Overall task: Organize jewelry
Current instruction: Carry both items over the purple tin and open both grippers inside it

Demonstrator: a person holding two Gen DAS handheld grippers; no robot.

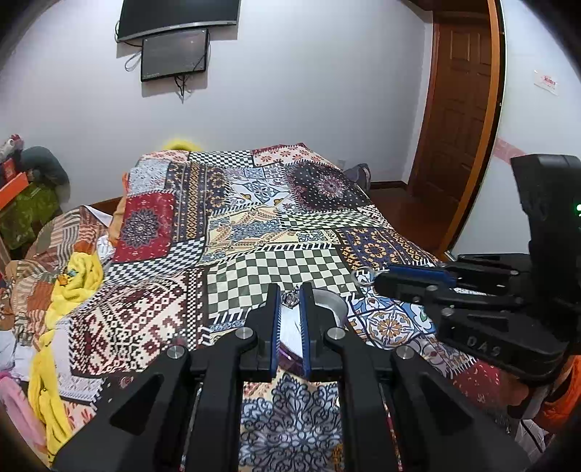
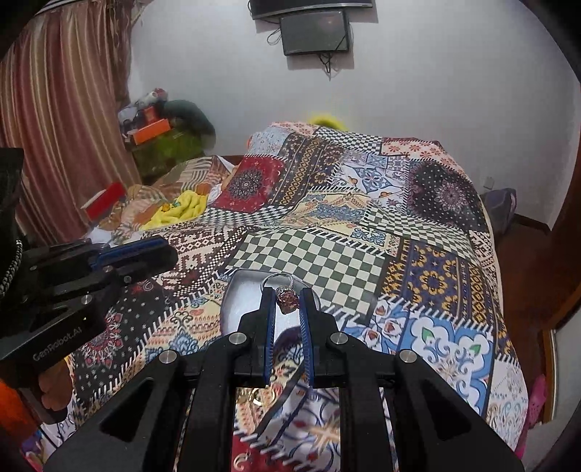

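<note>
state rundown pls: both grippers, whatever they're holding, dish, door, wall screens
left gripper: shut on silver piece
right gripper: shut on red-stone ring, above the dish
metal dish: upright on the bedspread
door: closed
wall screens: dark

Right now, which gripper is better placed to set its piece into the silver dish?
Right. The right gripper holds the red-stone ring directly over the silver dish. The left gripper pinches a small silver piece but sits beside the dish, over the bedspread.
</note>
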